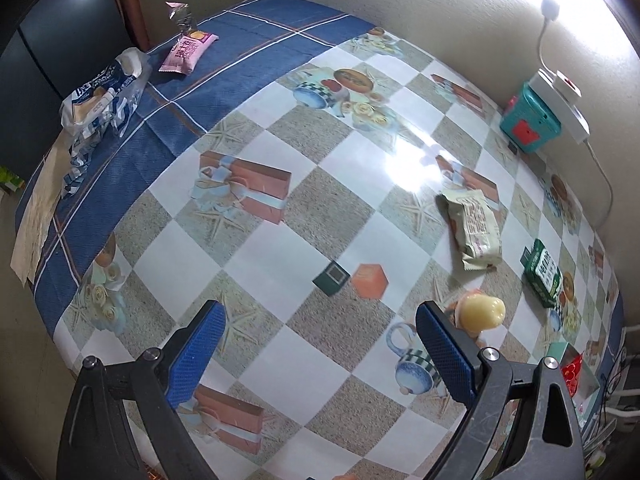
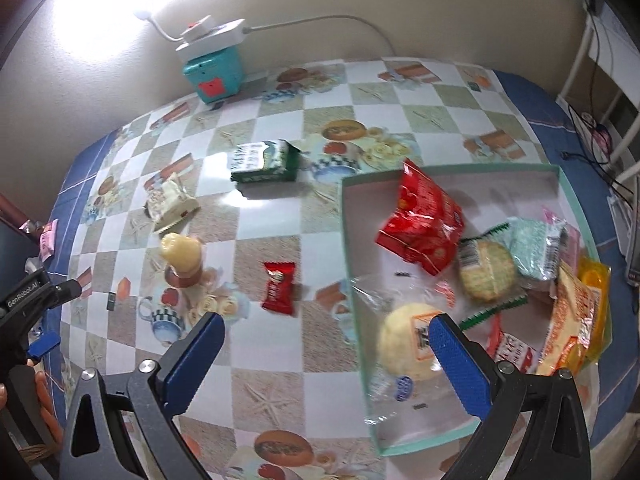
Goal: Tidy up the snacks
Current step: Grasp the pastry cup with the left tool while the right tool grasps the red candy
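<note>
While your right hand-held gripper (image 2: 326, 344) hangs spread and empty, crinkly wrapped snacks (image 2: 486, 268) crowd the mint-rimmed box (image 2: 345, 240).

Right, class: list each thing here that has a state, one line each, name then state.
Left gripper: open, empty.
Right gripper: open, empty.
Shallow box: lidless, holding several snacks.
Green carton: lying flat, outside the box.
Red candy: wrapped, outside the box.
</note>
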The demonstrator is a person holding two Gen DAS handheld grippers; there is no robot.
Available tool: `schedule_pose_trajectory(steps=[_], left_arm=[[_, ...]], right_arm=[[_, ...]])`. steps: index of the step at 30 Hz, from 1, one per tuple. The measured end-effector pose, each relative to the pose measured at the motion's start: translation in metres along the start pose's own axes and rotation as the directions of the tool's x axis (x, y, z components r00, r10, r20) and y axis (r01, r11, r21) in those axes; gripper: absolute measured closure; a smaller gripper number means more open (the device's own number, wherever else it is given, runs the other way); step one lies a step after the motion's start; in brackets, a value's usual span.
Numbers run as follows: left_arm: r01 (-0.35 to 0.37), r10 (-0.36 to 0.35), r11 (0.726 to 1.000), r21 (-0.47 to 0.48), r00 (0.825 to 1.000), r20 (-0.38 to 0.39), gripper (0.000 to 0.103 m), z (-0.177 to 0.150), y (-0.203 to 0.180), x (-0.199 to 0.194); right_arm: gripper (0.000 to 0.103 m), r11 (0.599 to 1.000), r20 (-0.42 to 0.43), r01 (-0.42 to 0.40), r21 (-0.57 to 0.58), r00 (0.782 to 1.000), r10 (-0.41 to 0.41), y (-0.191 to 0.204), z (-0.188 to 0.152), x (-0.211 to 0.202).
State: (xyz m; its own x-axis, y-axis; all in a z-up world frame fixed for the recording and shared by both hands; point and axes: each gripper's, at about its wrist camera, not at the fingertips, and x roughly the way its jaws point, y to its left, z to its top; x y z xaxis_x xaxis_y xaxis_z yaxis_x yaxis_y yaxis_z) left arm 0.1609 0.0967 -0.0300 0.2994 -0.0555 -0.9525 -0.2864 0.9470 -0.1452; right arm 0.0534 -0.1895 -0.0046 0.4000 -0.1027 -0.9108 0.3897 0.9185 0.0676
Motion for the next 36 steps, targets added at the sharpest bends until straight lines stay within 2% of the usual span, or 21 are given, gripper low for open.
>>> schedule_pose_trajectory(steps=[11,18,20,30,33,36], left_arm=[[0.047,-0.047,0.998,0.046,0.999,-0.004,0.007,0.014,-0.018,0.007],[0.098,-0.097,0.989,0.113,0.995,-0.013,0.007,0.015,-0.049,0.013],[0.106,-0.105,0.985,0.139,0.994,-0.015,0.007,0.013,-0.058,0.015],[0.129,-0.127,0.954,0.269,0.992,-0.026,0.007,-0.001,-0.105,0.027],[0.134,-0.129,0.946,0.294,0.991,-0.037,0.008,-0.005,-0.115,0.033],[0.137,-0.130,0.941,0.308,0.991,-0.044,0.009,-0.008,-0.122,0.039]], right_arm=[[0.001,0.999,0.042,0.008,-0.042,0.999,-0.006,0.021,0.014,0.008],[0.015,0.998,0.037,0.005,-0.059,0.999,-0.002,0.033,0.018,0.022],[0.016,0.998,0.037,0.006,-0.059,0.999,-0.004,0.035,0.019,0.026],[0.031,0.999,-0.005,0.004,-0.046,1.000,-0.005,0.037,0.018,0.048],[0.040,0.999,-0.022,-0.006,-0.045,1.000,0.005,0.036,0.017,0.055],[0.041,0.999,-0.036,-0.009,-0.038,0.999,0.007,0.035,0.017,0.061]])
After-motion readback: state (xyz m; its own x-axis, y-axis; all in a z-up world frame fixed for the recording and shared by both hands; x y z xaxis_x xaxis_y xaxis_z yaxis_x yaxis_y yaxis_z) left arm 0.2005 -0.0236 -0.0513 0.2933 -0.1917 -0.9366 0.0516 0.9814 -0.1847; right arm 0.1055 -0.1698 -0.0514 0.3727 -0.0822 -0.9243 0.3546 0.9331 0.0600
